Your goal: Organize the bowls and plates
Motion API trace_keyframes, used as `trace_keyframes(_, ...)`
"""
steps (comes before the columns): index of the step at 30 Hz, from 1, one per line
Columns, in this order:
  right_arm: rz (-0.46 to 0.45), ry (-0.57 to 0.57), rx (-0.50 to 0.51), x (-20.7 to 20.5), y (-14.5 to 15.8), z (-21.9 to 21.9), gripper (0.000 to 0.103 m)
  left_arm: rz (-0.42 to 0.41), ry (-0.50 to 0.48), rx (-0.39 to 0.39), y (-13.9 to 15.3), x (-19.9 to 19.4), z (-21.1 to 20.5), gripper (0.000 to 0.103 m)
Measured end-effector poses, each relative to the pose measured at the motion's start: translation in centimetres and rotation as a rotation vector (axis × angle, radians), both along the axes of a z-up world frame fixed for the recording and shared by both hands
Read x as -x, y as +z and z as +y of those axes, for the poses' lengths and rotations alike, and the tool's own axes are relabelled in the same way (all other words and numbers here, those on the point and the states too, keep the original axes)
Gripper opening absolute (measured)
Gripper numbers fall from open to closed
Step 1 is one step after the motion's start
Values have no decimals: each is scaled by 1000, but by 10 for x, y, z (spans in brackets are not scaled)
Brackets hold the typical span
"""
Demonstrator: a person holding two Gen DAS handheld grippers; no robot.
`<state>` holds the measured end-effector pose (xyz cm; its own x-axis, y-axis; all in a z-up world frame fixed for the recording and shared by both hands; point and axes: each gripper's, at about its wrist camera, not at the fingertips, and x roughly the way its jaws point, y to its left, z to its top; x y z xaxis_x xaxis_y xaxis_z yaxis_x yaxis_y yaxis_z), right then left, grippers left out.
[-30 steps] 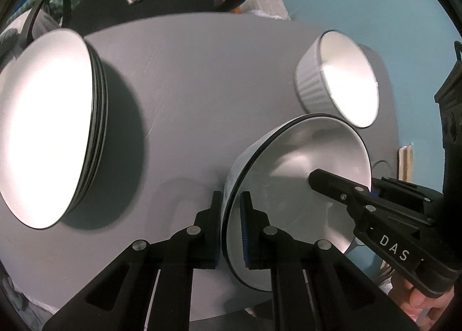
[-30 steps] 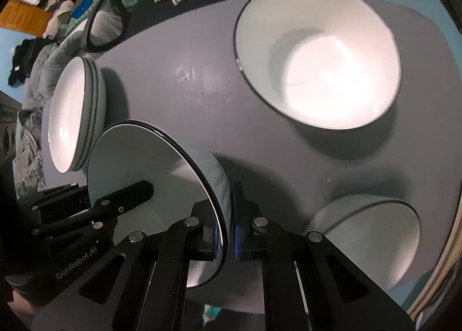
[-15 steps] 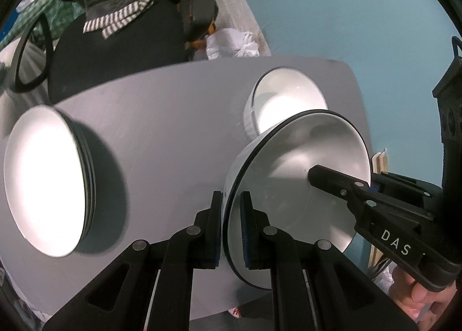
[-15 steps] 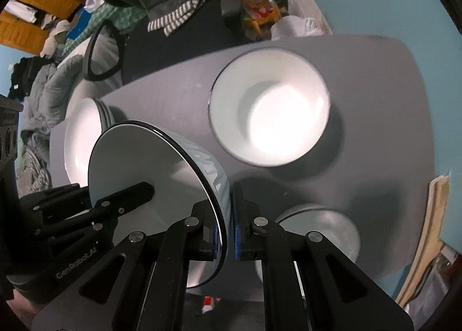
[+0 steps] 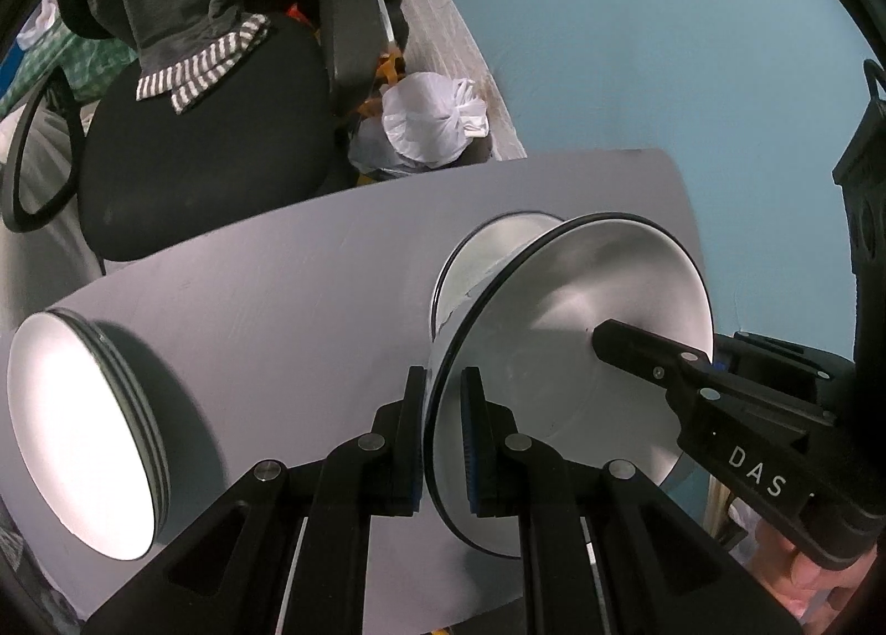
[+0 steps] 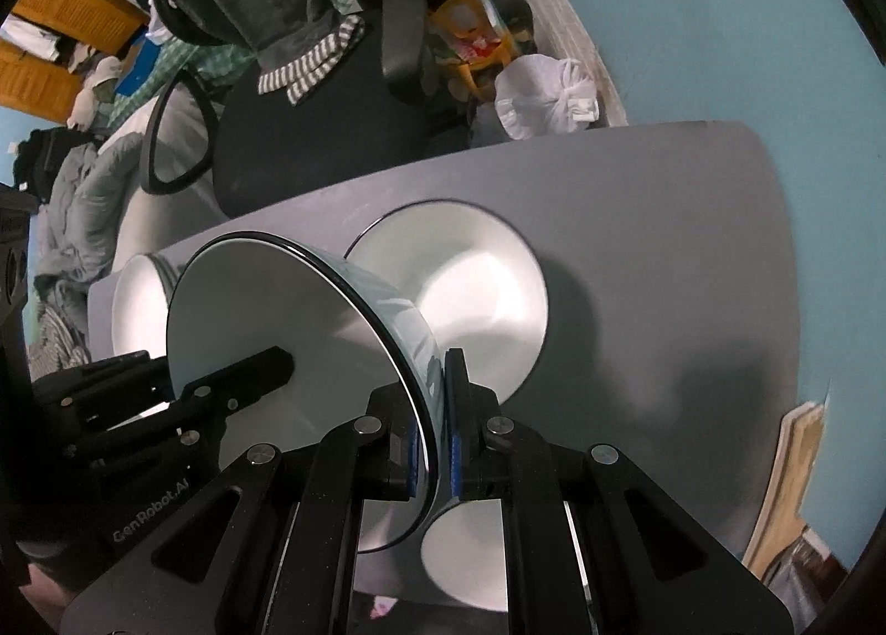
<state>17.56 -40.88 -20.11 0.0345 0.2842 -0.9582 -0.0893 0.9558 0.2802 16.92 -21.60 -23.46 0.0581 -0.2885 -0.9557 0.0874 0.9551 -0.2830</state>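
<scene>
**Both grippers pinch one bowl above the grey tabletop**

A white bowl with a dark rim (image 5: 559, 358) hangs tilted above the grey tabletop (image 5: 288, 303), carried from two sides. The left gripper (image 5: 446, 441) pinches its rim on one side, one pad inside and one outside the wall. The right gripper (image 6: 437, 424) pinches the opposite rim the same way.

On the tabletop, just behind the carried bowl, stands a second white bowl (image 6: 482, 275), partly hidden by it. A third white bowl (image 6: 465, 552) sits on the tabletop's near edge, below the right gripper. A stack of plates (image 5: 83, 430) lies at the tabletop's left end, well apart from the carried bowl. Beyond the tabletop's far edge stands a black office chair (image 5: 205, 148) draped with grey clothing.
</scene>
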Motion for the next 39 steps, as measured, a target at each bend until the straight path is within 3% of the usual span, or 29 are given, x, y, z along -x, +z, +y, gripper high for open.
trace_keyframes(11, 28, 7, 14, -25, -10, -14, 8, 31, -4, -8, -12, -21, -18, 10)
trace_keyframes(25, 70, 10, 41, -28, -27, -21, 8, 70, -43, -45, -34, -21, -32, 11)
trace_keyframes(39, 129, 26, 30, -31, -36, -20, 12, 104, -42, -44, -37, -23, -30, 14)
